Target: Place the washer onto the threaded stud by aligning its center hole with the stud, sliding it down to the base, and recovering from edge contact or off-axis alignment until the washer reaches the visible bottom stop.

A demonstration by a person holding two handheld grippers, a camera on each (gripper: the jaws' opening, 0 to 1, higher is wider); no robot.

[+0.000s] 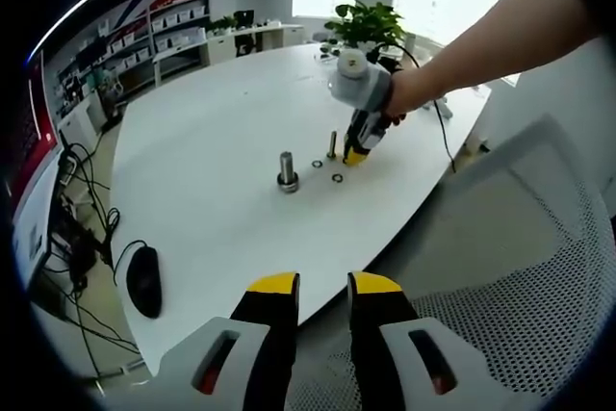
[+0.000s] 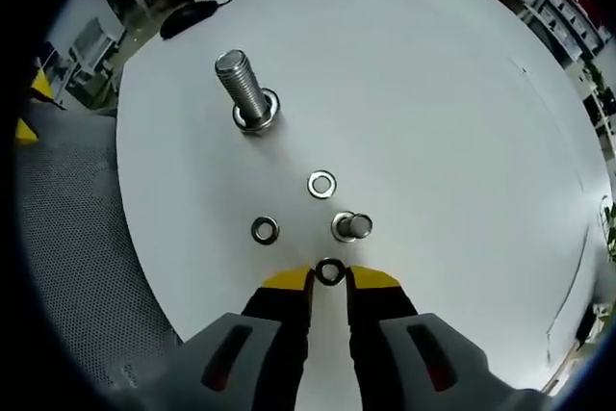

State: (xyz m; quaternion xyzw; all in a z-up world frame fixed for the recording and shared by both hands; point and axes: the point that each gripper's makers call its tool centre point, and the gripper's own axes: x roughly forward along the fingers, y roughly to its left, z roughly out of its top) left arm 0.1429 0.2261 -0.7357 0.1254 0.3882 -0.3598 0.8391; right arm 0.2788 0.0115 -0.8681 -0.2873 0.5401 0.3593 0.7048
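Your right gripper (image 2: pixel 329 279) is pinching a washer (image 2: pixel 330 271) between narrow jaws, bringing it toward the small stud (image 2: pixel 357 226) at one o'clock for threading.

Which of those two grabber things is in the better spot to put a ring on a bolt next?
The right gripper: its fingers flank a washer lying on the table, right beside the small stud. The left gripper hangs back at the table's edge, far from the parts.
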